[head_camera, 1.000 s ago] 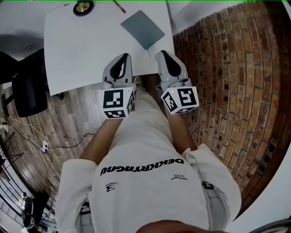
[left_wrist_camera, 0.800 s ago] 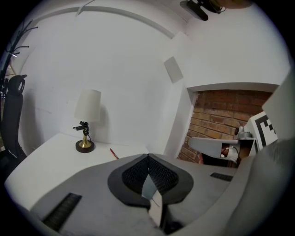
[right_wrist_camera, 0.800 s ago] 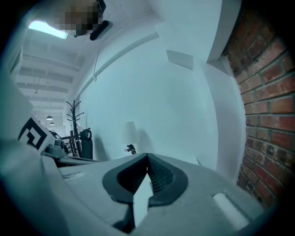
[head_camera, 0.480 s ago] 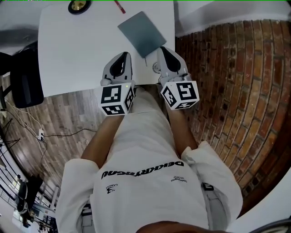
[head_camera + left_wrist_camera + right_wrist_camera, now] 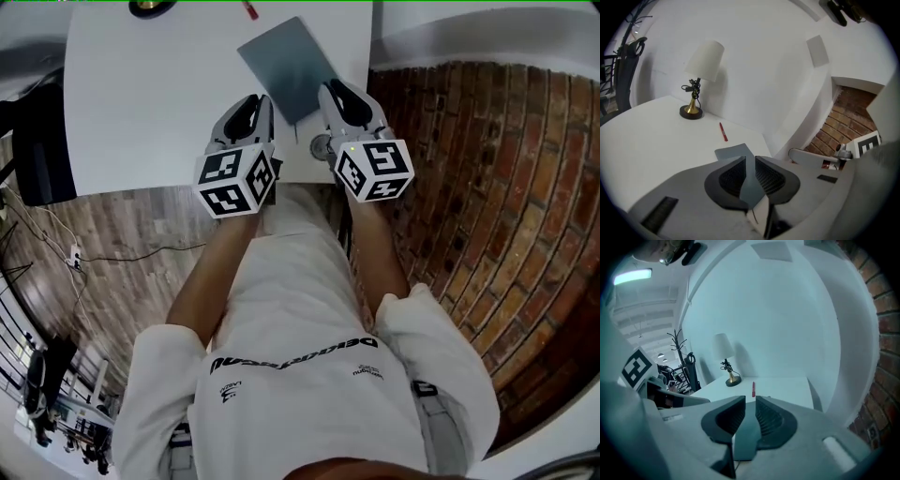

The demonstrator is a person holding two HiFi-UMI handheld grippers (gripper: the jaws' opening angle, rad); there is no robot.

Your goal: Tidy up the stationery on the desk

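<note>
- The white desk (image 5: 159, 103) is the biggest thing. It sits against a white wall, and the stationery lies on it.
- A person in a white shirt (image 5: 300, 375) stands at the near edge of the desk and holds one gripper in each hand.
- Red bricks (image 5: 487, 187) fill the right side. A wood floor (image 5: 122, 244) is on the left.
- A black chair (image 5: 37, 141) stands by the left end of the desk.
- The grey-blue notebook (image 5: 286, 66) lies flat on the desk, near its right side. It is turned a bit crooked. Its near corner points to the space between the two grippers.
- The left gripper (image 5: 251, 103) is over the near edge of the desk, just left of the notebook's corner. Its jaws have a thin gap between them. They hold nothing. The notebook shows through the gap.
- The right gripper (image 5: 334, 91) is just right of the notebook's corner, also at the desk edge. Its jaws are a thin gap apart too, and they hold nothing.
- A small lamp (image 5: 701, 77) with a white shade and a gold foot stands at the far side of the desk.
- The red pen (image 5: 723, 131) is the smallest thing. It lies on the desk between the lamp and the notebook and touches neither one.
</note>
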